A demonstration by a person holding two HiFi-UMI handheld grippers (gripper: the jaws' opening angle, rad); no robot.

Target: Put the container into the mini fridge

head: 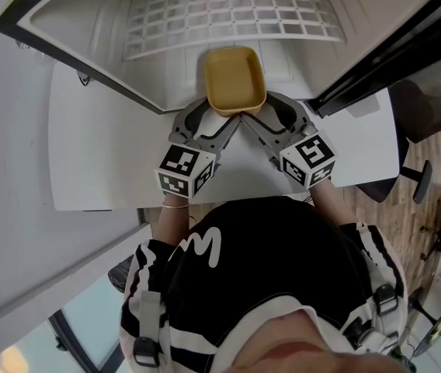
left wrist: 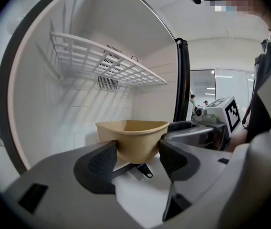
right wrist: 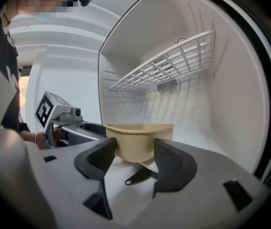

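Observation:
A tan, empty container (head: 235, 80) hangs at the mouth of the open mini fridge (head: 88, 22), just over its white floor. My left gripper (head: 214, 124) is shut on its near left corner and my right gripper (head: 271, 123) on its near right corner. In the left gripper view the container (left wrist: 132, 138) sits between the dark pads (left wrist: 99, 163) of the left gripper (left wrist: 138, 159), touching both. The right gripper view has the container (right wrist: 139, 140) pinched the same way in the right gripper (right wrist: 134, 159).
A white wire shelf (head: 228, 14) spans the upper fridge interior, above the container. The fridge stands on a white table (head: 104, 146). Its dark-edged door (head: 391, 61) swings out to the right. A chair base (head: 414, 177) stands on the wooden floor at right.

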